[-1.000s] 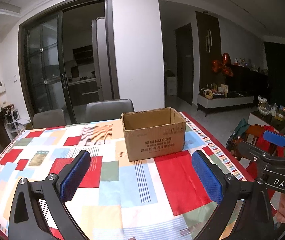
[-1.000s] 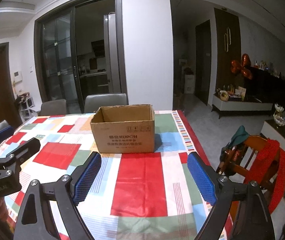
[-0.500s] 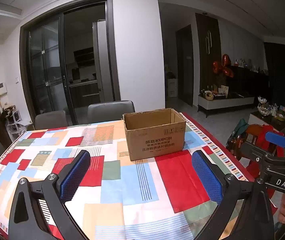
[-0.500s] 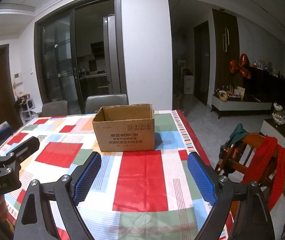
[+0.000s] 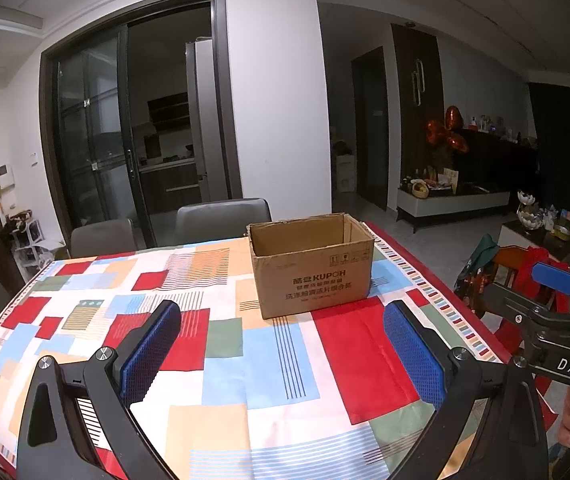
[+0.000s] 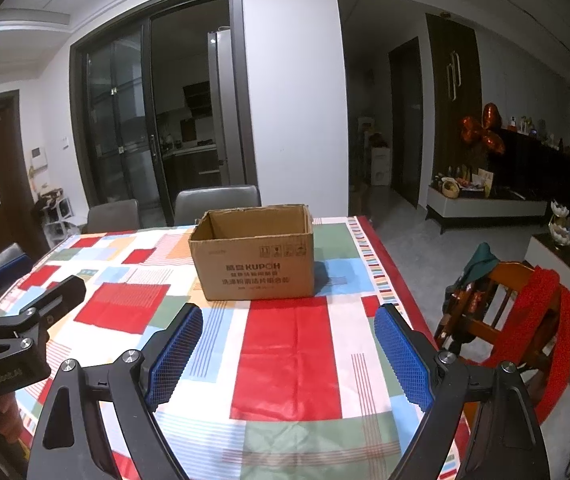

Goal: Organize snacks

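Cardboard box [image 5: 311,266] beyond left gripper [image 5: 283,350] and right gripper [image 6: 287,350], both wide, empty

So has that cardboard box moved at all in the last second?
No. The cardboard box sits on the same spot of the patterned tablecloth, its front edge along the same red patch in both views.

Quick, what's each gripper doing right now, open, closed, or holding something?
Left gripper: open, holding nothing, above the tablecloth.
Right gripper: open, holding nothing.
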Demonstrator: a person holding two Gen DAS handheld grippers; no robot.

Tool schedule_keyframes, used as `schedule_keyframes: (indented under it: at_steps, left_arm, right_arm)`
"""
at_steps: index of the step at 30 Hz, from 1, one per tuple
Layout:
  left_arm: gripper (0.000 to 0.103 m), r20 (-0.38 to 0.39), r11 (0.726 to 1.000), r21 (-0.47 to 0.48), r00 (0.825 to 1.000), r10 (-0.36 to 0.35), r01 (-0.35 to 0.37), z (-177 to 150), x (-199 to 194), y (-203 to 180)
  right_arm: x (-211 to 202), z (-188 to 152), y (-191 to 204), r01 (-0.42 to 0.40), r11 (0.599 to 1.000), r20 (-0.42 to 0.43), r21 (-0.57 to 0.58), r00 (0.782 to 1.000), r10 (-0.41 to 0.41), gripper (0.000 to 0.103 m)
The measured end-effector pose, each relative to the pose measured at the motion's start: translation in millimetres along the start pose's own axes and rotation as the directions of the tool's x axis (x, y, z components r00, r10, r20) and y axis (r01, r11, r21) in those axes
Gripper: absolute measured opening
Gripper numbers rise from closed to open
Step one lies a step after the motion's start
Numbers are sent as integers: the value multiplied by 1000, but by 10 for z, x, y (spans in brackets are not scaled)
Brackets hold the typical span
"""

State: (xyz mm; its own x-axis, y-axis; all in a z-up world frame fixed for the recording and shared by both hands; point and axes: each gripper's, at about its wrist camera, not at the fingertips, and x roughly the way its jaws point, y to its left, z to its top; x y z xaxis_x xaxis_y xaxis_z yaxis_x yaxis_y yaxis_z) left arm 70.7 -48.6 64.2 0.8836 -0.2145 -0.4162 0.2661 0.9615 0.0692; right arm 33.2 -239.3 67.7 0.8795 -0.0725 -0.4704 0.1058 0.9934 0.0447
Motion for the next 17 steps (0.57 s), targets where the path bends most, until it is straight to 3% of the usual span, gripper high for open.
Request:
schedule_keyframes:
  at_steps: [17]
  left_arm:
    - [103,-12,1000,-7,1000,5,-5,-52,36,26]
  right_arm:
    - [79,-13,-32,0,1000,-15,5,1000,0,88]
